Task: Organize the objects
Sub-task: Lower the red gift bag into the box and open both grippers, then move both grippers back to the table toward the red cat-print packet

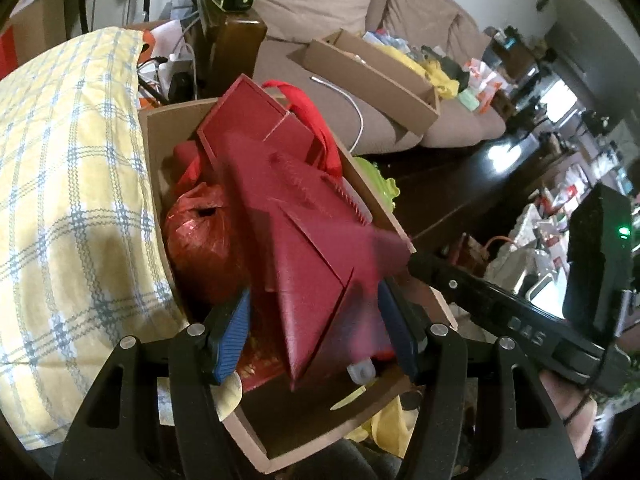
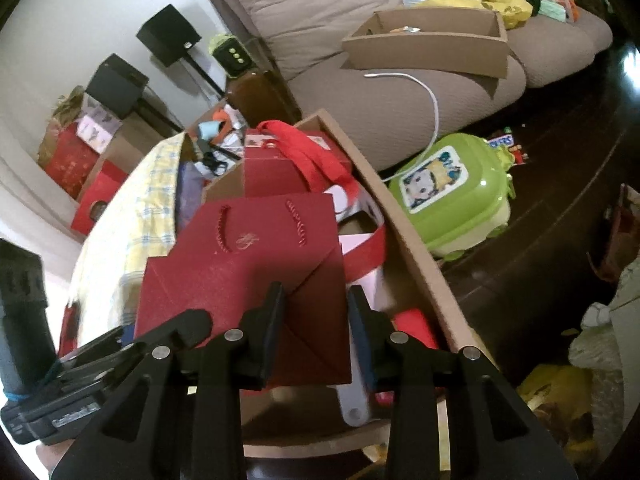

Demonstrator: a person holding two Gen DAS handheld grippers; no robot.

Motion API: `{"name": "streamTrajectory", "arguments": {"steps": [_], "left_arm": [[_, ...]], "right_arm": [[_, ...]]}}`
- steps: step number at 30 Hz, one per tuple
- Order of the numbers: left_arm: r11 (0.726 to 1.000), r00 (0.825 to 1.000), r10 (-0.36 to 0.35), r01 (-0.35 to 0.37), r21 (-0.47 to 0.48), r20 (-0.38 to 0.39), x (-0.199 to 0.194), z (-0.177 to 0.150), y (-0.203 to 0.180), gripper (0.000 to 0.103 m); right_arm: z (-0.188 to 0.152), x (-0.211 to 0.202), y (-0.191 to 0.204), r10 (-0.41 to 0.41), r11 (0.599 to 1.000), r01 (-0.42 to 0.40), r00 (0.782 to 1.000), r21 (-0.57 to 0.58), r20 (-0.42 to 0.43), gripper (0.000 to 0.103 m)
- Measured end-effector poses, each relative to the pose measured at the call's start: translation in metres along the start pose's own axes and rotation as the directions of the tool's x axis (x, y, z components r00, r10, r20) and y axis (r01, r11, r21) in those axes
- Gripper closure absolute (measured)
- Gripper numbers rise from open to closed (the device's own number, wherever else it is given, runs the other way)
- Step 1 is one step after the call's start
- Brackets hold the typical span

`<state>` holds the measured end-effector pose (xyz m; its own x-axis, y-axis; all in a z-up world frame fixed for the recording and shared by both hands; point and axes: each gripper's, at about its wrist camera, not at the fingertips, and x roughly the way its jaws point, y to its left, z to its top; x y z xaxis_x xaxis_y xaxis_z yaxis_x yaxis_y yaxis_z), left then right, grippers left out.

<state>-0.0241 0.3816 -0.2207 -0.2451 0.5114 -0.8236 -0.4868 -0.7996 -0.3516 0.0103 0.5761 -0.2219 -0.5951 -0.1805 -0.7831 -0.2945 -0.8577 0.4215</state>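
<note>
At the far left of the left wrist view a yellow plaid pillow (image 1: 68, 184) presses against the wall of an open cardboard box (image 1: 154, 168) crammed with red things: a crinkled red foil bundle (image 1: 200, 248) low in its left side, a rigid dark red gift box (image 1: 256, 120) further back, and red ribbon handles (image 1: 308, 104) looping above. A folded dark red paper gift bag (image 1: 312, 256) lies tilted across the top of the box. The left gripper (image 1: 320, 320) stands about half open with its blue-padded fingers (image 1: 234, 332) on either side of the bag's lower end; contact cannot be judged through the blur. In the right wrist view the right gripper (image 2: 316, 308) is narrower, its jaws flanking the bag's folded bottom corner (image 2: 316, 320), apparently not yet pinching it. Right of the box a green toy case (image 2: 452, 196) sits on the dark floor, and behind it a second cardboard box (image 2: 428, 48) rests on the beige sofa (image 2: 320, 12).
</note>
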Motion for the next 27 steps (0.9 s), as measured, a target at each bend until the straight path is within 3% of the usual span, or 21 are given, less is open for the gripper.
{"name": "streamTrajectory", "arguments": {"steps": [4,10,17,19,21,24,25,27], "left_arm": [[1.000,1.000,0.005,-0.005,0.020,0.016,-0.016,0.002,-0.002,0.037],[0.999,0.996,-0.018,0.015,0.048,0.083,-0.066,0.008,0.004,0.035],[0.999,0.975,0.048,-0.046,-0.013,0.217,-0.154,0.023,0.065,0.035],[0.993,0.959,0.110,-0.096,-0.065,0.260,-0.186,0.026,0.098,0.034],[0.977,0.932,0.207,-0.181,-0.113,0.297,-0.217,0.026,0.129,0.030],[0.917,0.856,0.399,-0.374,-0.140,0.329,-0.262,0.019,0.172,0.027],[0.900,0.839,0.436,-0.406,-0.158,0.326,-0.277,0.016,0.190,0.027],[0.886,0.829,0.462,-0.413,-0.212,0.315,-0.301,0.007,0.226,0.026]], "right_arm": [[-0.002,0.006,-0.009,-0.052,0.998,0.052,0.998,0.019,-0.030,0.069],[0.001,-0.005,-0.010,-0.034,0.999,0.034,0.999,0.026,-0.005,0.069],[0.007,-0.031,0.017,0.050,0.999,-0.050,0.997,-0.011,0.057,0.069],[0.007,-0.037,0.035,0.090,0.995,-0.087,0.994,-0.044,0.068,0.068],[0.005,-0.044,0.059,0.138,0.987,-0.131,0.988,-0.097,0.071,0.068],[-0.005,-0.050,0.102,0.222,0.959,-0.209,0.974,-0.193,0.046,0.065],[-0.009,-0.051,0.116,0.246,0.947,-0.233,0.969,-0.223,0.033,0.064],[-0.018,-0.049,0.144,0.291,0.922,-0.279,0.957,-0.268,0.003,0.063]]}}
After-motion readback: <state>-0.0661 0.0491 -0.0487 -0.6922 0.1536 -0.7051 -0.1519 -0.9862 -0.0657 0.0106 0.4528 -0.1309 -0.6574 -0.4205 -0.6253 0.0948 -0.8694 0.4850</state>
